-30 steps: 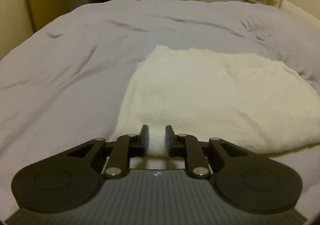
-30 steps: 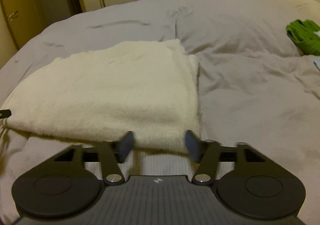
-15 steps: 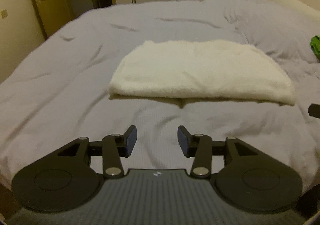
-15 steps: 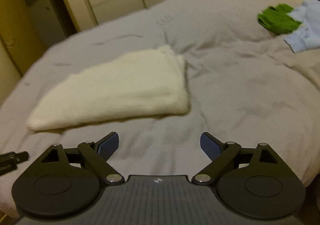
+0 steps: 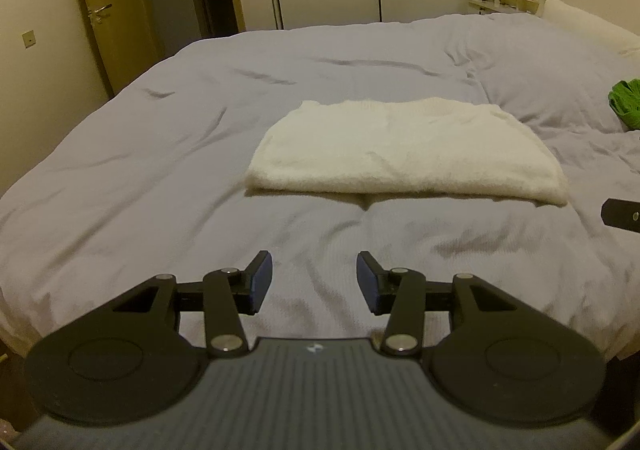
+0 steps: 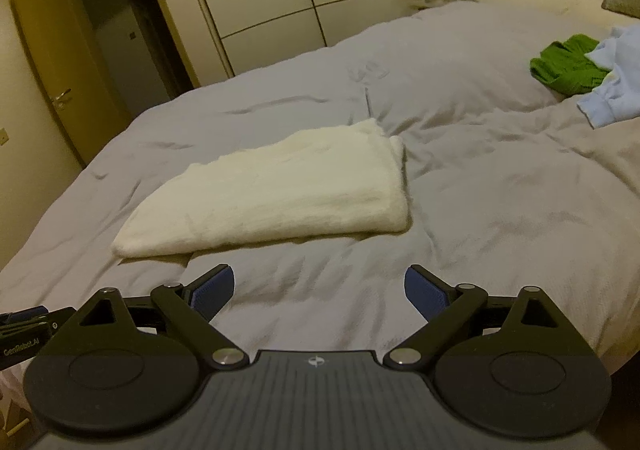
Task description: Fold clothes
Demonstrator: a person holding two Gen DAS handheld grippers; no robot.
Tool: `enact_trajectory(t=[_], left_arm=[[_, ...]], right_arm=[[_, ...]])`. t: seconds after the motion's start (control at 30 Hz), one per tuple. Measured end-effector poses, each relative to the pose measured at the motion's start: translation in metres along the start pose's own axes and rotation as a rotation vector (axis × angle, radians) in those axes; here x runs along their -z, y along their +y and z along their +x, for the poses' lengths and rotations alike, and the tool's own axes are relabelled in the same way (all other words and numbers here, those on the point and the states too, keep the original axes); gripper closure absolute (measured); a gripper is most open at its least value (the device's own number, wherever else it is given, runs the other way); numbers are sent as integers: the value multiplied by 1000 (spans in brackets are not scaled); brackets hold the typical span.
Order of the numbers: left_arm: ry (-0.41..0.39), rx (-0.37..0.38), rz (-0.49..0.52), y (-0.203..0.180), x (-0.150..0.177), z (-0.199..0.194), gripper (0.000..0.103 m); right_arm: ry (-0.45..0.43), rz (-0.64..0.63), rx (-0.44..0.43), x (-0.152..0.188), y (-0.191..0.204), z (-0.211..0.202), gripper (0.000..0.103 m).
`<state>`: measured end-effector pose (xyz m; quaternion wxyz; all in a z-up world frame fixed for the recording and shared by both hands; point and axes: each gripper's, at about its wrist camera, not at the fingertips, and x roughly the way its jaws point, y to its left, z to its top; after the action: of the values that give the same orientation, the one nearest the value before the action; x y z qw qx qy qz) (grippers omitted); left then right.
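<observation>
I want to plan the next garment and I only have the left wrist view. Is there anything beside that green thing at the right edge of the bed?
Observer: Yes. In the right wrist view a light blue garment lies crumpled against the green garment, overlapping its right side.
Operator: Is the right gripper holding anything?
Observer: No. The right gripper is open, jaws wide, hovering over bare duvet.
Operator: And the right end of the cream sweater, is it tidy?
Observer: From that side, the folded cream sweater shows stacked layers at its right end, with a lower layer sticking out slightly at the far corner.
</observation>
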<state>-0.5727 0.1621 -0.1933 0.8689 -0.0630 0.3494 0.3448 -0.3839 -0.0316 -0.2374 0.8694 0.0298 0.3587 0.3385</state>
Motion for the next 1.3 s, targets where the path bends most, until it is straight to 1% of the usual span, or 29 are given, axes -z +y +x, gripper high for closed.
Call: enact_trajectory(t=[0.2,0.37,0.63,0.83,0.93,1.0,1.07,1.17,1.23,1.3], left_arm=[[6,1,0,1,1,-2,60],[14,17,6,-1,-4,4,60],[42,29,15,-1,-13,32,58],[93,61,-24,3,-12,61,56],[131,105,-90,13,-10,80,56],[148,143,-157,21,-10,94,55],[165,185,-254,33,-12,111,53],[189,244,-422,54,-17,140,53],[197,275,-533,68,-22,161,52],[201,290,-626,81,-26,183,52]], right_arm=[[7,-1,6,-1,1,2,8],[21,0,20,-3,1,7,8],[58,4,45,-10,-3,33,7],[110,34,53,-9,-17,62,7],[135,85,32,-5,-29,79,7],[113,166,-40,-4,-40,86,7],[83,254,-122,-3,-52,92,7],[40,485,-291,-4,-77,109,10],[44,625,-355,-2,-91,126,16],[56,755,-402,1,-103,145,19]])
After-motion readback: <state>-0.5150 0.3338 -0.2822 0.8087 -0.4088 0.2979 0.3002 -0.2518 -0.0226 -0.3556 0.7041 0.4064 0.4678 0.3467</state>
